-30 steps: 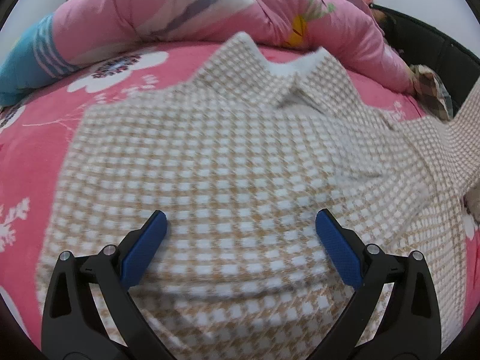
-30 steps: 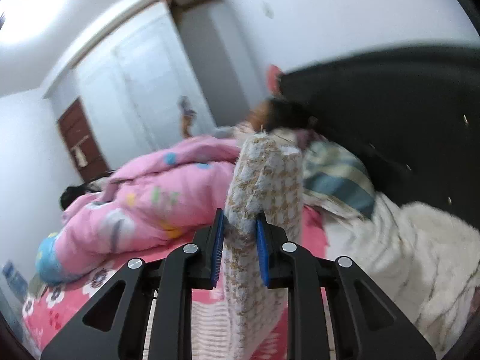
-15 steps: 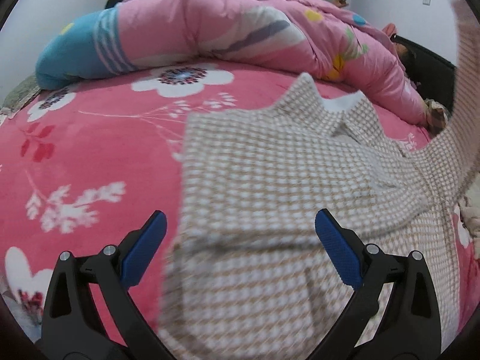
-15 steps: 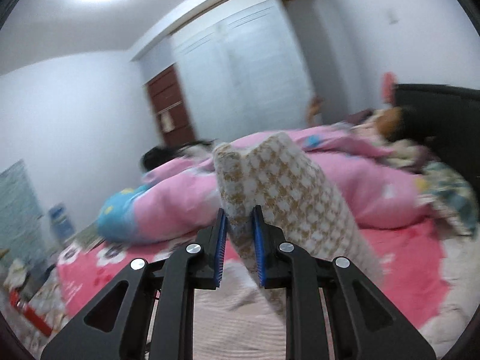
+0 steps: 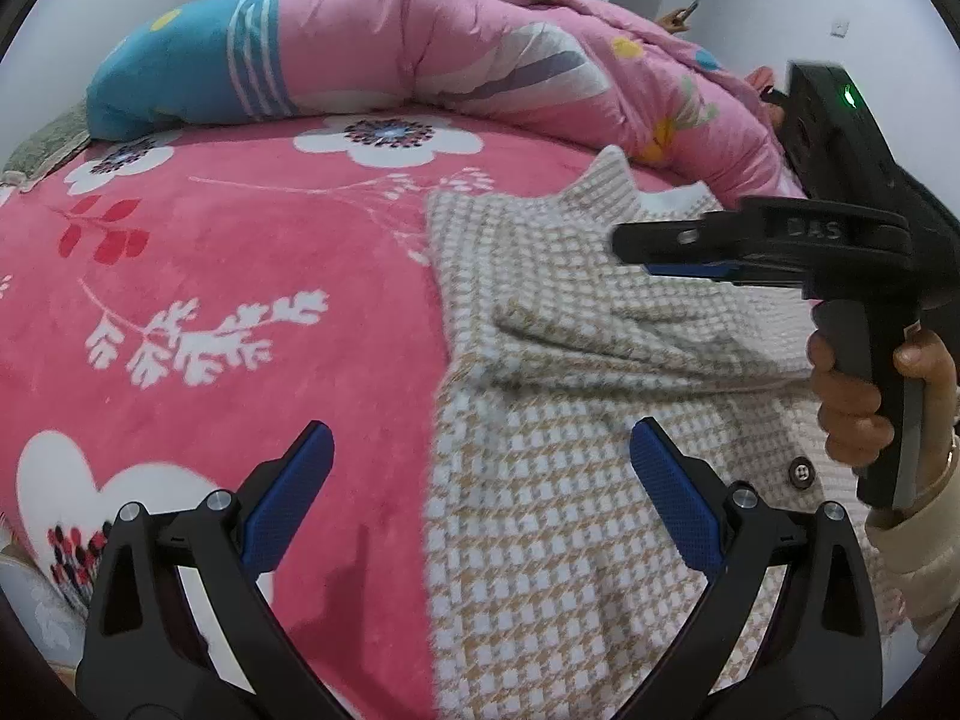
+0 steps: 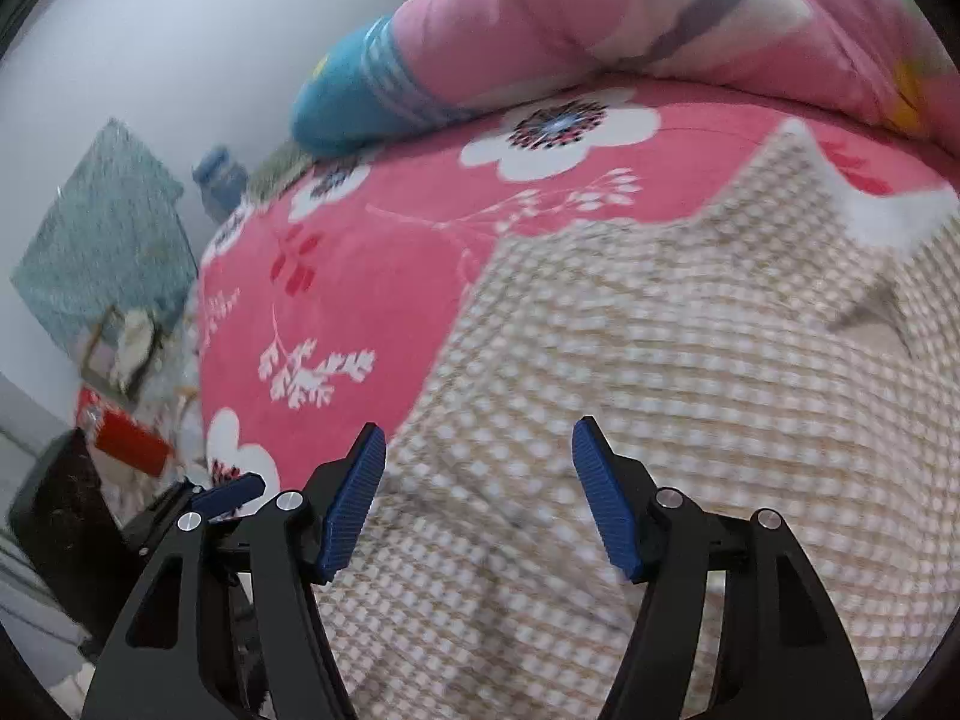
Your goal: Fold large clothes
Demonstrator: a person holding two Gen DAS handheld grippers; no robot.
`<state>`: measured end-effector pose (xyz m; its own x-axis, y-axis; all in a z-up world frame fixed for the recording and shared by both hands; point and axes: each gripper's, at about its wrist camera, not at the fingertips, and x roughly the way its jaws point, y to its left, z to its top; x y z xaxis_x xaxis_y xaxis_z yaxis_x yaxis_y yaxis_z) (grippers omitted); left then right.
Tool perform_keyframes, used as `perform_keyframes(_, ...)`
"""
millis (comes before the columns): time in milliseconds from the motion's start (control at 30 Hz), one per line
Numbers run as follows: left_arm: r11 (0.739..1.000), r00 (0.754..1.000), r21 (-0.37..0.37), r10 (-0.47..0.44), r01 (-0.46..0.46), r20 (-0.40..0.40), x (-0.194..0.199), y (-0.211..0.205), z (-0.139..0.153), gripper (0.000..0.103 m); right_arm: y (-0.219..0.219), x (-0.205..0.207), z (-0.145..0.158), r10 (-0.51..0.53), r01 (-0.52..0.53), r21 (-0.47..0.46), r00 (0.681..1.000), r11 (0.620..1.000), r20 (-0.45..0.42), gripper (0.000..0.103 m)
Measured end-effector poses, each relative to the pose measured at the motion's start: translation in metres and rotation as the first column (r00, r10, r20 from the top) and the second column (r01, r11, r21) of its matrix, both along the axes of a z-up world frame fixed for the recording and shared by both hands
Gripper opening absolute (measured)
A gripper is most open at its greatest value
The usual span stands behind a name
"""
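One coat [image 5: 576, 480], beige-and-white houndstooth, lay on the right part of a bed, collar at the far end. A sleeve was folded across its chest; a dark button [image 5: 801, 472] showed near the right edge. In the right wrist view the weave was blurred.

Left gripper [image 5: 480, 492]: jaws stood wide apart, nothing between the blue pads, poised over the coat's left edge where it met the blanket [image 5: 228, 300]. No contact with the cloth could be seen.

Right gripper [image 6: 477, 492]: jaws had just been opening and stood apart, nothing gripped, coat fabric below them. In the left wrist view it pointed leftward above the coat's far part, held by a hand [image 5: 864, 384] in a pale sleeve at the right.

Blanket: pink-red with white flowers, covering the bed under the coat.

Quilt [image 5: 456, 42]: pink with a blue striped end, bunched along the far side.

Wall [image 6: 150, 48]: pale, at far left in the right wrist view; blurred clutter stood on the floor beside the bed.
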<state>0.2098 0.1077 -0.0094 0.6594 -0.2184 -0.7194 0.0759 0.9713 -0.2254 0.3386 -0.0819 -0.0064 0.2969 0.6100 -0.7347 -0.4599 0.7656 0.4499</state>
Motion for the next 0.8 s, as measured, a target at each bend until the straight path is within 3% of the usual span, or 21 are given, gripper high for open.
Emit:
perform_keyframes(100,0.999,0.999,-0.03,-0.012,0.013,0.038,0.007,0.0,0.005,0.096,-0.056,-0.002,0.023,-0.082,0.079,0.048,0.995,0.996,0.058,0.075)
perform_keyframes(200,0.998,0.998,-0.061,-0.017,0.02,0.059,0.027,-0.006,0.008,0.094,-0.124,0.003,0.039,-0.211,0.212,0.004,0.969,0.977,0.129,0.075)
perform_keyframes(267,0.996,0.998,-0.087,-0.021,0.025,0.051,0.046,-0.011,0.008,0.078,-0.171,0.002,0.039,-0.307,0.312,-0.015,0.942,0.95,0.136,0.075)
perform_keyframes(367,0.992,0.999,-0.121,-0.024,0.027,0.022,0.071,-0.018,0.005,0.071,-0.249,0.003,0.03,-0.463,0.468,-0.025,0.881,0.884,0.101,0.075)
perform_keyframes(467,0.988,0.999,-0.152,-0.025,0.018,-0.045,0.105,-0.024,-0.006,0.059,-0.305,0.006,0.012,-0.55,0.551,-0.04,0.834,0.833,0.043,0.075)
perform_keyframes(567,0.989,0.992,-0.149,-0.022,0.002,-0.126,0.139,-0.032,-0.021,0.045,-0.329,0.011,-0.012,-0.576,0.574,-0.044,0.817,0.818,-0.034,0.075)
perform_keyframes(700,0.994,0.982,-0.111,-0.013,-0.008,-0.186,0.164,-0.043,-0.038,0.036,-0.339,0.025,-0.043,-0.586,0.589,-0.009,0.801,0.808,-0.122,0.071)
perform_keyframes(800,0.996,0.984,-0.088,-0.014,-0.002,-0.179,0.168,-0.046,-0.035,0.01,-0.337,0.036,-0.057,-0.577,0.585,0.011,0.802,0.811,-0.158,0.064)
